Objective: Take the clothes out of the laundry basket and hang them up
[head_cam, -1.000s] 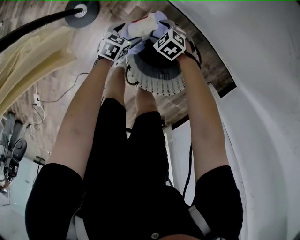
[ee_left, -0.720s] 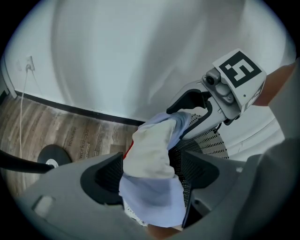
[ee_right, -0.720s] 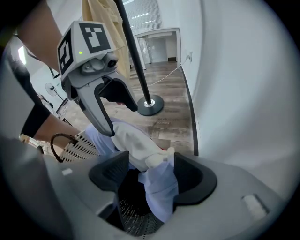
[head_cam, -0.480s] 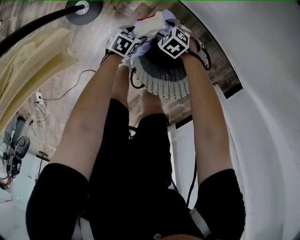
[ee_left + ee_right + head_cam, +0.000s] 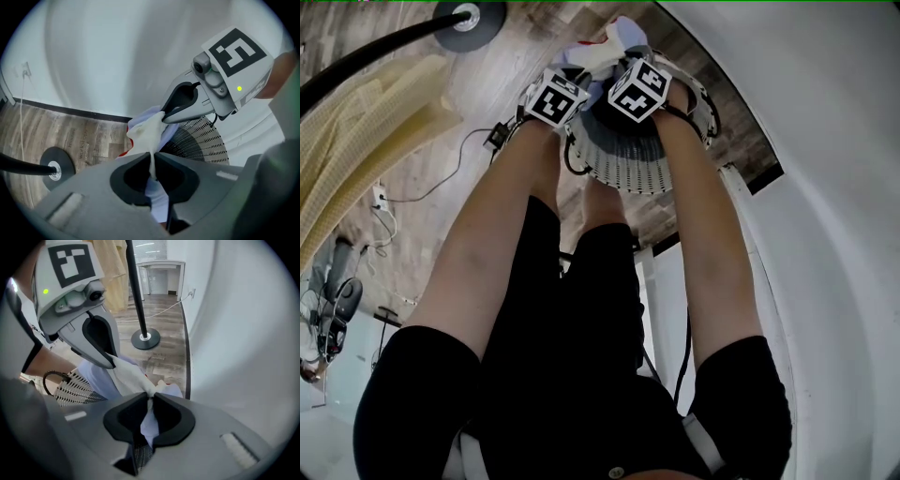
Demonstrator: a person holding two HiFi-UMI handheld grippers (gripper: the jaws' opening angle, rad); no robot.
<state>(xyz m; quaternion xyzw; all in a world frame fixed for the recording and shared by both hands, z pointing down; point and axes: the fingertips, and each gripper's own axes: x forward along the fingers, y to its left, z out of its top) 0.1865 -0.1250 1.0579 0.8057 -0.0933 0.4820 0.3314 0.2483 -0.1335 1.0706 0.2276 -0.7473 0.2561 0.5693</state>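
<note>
A white and lavender garment [image 5: 605,47] with a red patch is bunched over the white slatted laundry basket [image 5: 628,159]. Both grippers meet at it above the basket. My left gripper [image 5: 152,159] is closing its jaws, and a fold of the garment [image 5: 145,131] is pinched between them. My right gripper [image 5: 151,401] is closing too, with the garment [image 5: 129,373] squeezed between its pads. Each gripper shows in the other's view: the right gripper [image 5: 165,115] and the left gripper [image 5: 112,363], both with their tips on the cloth. The basket [image 5: 201,140] lies just beneath.
A black stand with a round base [image 5: 469,17] rises from the wood floor left of the basket. Cream cloth [image 5: 356,122] hangs at the left. A white wall [image 5: 825,141] curves close on the right. A cable [image 5: 441,183] runs across the floor.
The two marker cubes have drawn closer together over the basket. The garment is bunched tighter between them and sits slightly farther from me.
</note>
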